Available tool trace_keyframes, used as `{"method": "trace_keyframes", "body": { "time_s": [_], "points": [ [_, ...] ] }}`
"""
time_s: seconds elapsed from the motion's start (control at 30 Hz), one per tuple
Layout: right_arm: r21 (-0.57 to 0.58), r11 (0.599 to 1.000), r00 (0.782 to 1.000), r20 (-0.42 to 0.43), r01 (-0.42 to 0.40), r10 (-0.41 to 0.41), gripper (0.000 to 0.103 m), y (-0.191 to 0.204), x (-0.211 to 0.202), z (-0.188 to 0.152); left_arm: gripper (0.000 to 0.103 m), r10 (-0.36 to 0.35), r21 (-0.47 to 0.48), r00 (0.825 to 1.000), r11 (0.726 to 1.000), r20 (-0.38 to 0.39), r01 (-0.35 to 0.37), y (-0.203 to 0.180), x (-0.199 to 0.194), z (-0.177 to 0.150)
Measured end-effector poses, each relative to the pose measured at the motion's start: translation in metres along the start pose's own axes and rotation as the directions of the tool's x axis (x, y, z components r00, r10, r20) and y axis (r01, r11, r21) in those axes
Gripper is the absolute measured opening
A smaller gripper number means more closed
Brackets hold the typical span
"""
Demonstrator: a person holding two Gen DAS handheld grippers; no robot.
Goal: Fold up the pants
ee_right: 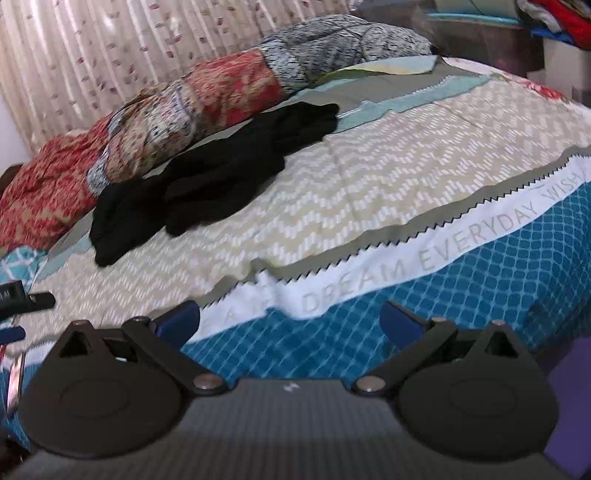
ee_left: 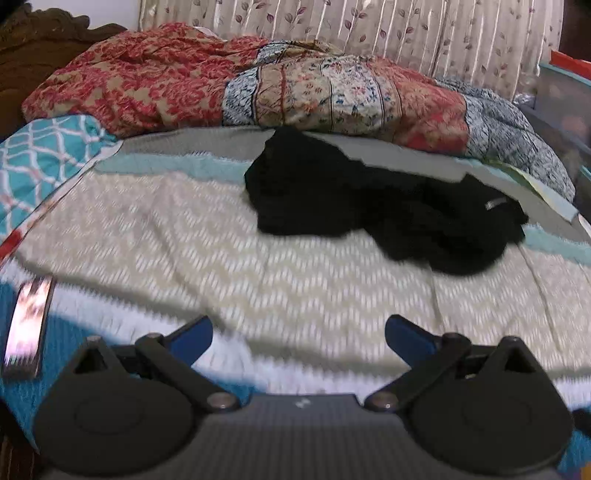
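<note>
Black pants (ee_left: pixel 384 210) lie crumpled in a heap on the far part of the bed, against the rolled quilt. In the right wrist view the same pants (ee_right: pixel 207 173) stretch diagonally at the left centre. My left gripper (ee_left: pixel 298 338) hovers open over the near side of the bedspread, well short of the pants, nothing between its blue fingertips (ee_left: pixel 194 338). My right gripper (ee_right: pixel 290 325) is open too, above the bed's blue front edge, far from the pants. The other gripper's tip (ee_right: pixel 22 302) shows at the left edge of the right wrist view.
A bunched red and blue patterned quilt (ee_left: pixel 258 85) lies along the far side under a curtain (ee_left: pixel 369 29). A phone (ee_left: pixel 27 328) rests at the near left of the bedspread (ee_left: pixel 221 251). A teal pillow (ee_left: pixel 40 155) is at left. Storage bins (ee_right: pixel 491 33) stand beyond the bed.
</note>
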State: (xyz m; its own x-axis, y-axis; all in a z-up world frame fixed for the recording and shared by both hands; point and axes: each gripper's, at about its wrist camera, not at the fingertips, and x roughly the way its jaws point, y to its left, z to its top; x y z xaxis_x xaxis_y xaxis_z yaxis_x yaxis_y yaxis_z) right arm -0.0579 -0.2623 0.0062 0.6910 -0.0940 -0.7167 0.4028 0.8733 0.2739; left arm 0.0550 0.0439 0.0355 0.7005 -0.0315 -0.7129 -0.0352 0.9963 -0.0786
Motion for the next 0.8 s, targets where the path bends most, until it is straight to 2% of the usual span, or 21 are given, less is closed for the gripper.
{"method": "trace_keyframes", "body": {
  "time_s": [0.03,0.1,0.2,0.37,0.43,0.53,0.57,0.6,0.63,0.67,0.7,0.73,0.8],
  "points": [
    [0.006,1.000,1.000,0.001,-0.002,0.002,0.094,-0.002,0.003,0.003,0.103,-0.016,0.003,1.000,1.000,-0.004,0.016,-0.002,0.009,0.010],
    [0.013,1.000,1.000,-0.015,-0.018,0.018,0.073,-0.008,0.012,0.010,0.103,-0.055,0.010,0.998,0.998,-0.010,0.055,-0.013,0.030,0.027],
    [0.041,0.998,0.997,-0.041,-0.056,0.058,0.054,-0.012,0.026,0.016,0.103,-0.126,0.012,0.992,0.992,-0.032,0.126,-0.033,0.071,0.045],
    [0.023,0.998,0.997,-0.042,-0.065,0.066,0.051,-0.013,0.041,0.021,0.103,-0.176,-0.056,0.975,0.984,-0.139,0.169,-0.063,0.151,0.061],
    [0.010,0.998,0.997,-0.040,-0.060,0.060,0.051,-0.016,0.048,0.026,0.103,-0.179,-0.107,0.970,0.981,-0.163,0.163,-0.070,0.179,0.061],
    [0.007,0.999,0.999,-0.032,-0.041,0.041,0.052,-0.023,0.061,0.038,0.103,-0.214,-0.189,0.954,0.966,-0.209,0.175,-0.080,0.217,0.062],
    [0.010,0.999,0.999,-0.027,-0.034,0.034,0.052,-0.027,0.066,0.044,0.099,-0.191,-0.185,0.964,0.970,-0.187,0.156,-0.085,0.221,0.062],
    [0.016,0.999,0.999,-0.024,-0.028,0.028,0.052,-0.031,0.072,0.051,0.088,-0.181,-0.161,0.970,0.975,-0.165,0.154,-0.091,0.220,0.062],
    [0.023,0.999,0.999,-0.019,-0.025,0.026,0.052,-0.036,0.079,0.059,0.055,-0.208,-0.130,0.965,0.974,-0.161,0.188,-0.095,0.217,0.063],
    [0.032,0.999,1.000,-0.016,-0.026,0.027,0.052,-0.040,0.085,0.068,0.037,-0.263,-0.111,0.948,0.963,-0.178,0.246,-0.097,0.212,0.065],
    [0.043,0.999,0.999,-0.013,-0.029,0.030,0.052,-0.045,0.093,0.078,0.021,-0.272,-0.115,0.945,0.960,-0.181,0.255,-0.094,0.204,0.065],
    [0.060,0.998,0.999,-0.011,-0.036,0.036,0.052,-0.050,0.101,0.090,0.011,-0.280,-0.119,0.943,0.958,-0.182,0.262,-0.088,0.194,0.064],
    [0.092,0.994,0.999,-0.003,-0.053,0.053,0.052,-0.058,0.119,0.115,0.011,-0.318,-0.147,0.934,0.944,-0.165,0.295,-0.061,0.161,0.060]
  ]
}}
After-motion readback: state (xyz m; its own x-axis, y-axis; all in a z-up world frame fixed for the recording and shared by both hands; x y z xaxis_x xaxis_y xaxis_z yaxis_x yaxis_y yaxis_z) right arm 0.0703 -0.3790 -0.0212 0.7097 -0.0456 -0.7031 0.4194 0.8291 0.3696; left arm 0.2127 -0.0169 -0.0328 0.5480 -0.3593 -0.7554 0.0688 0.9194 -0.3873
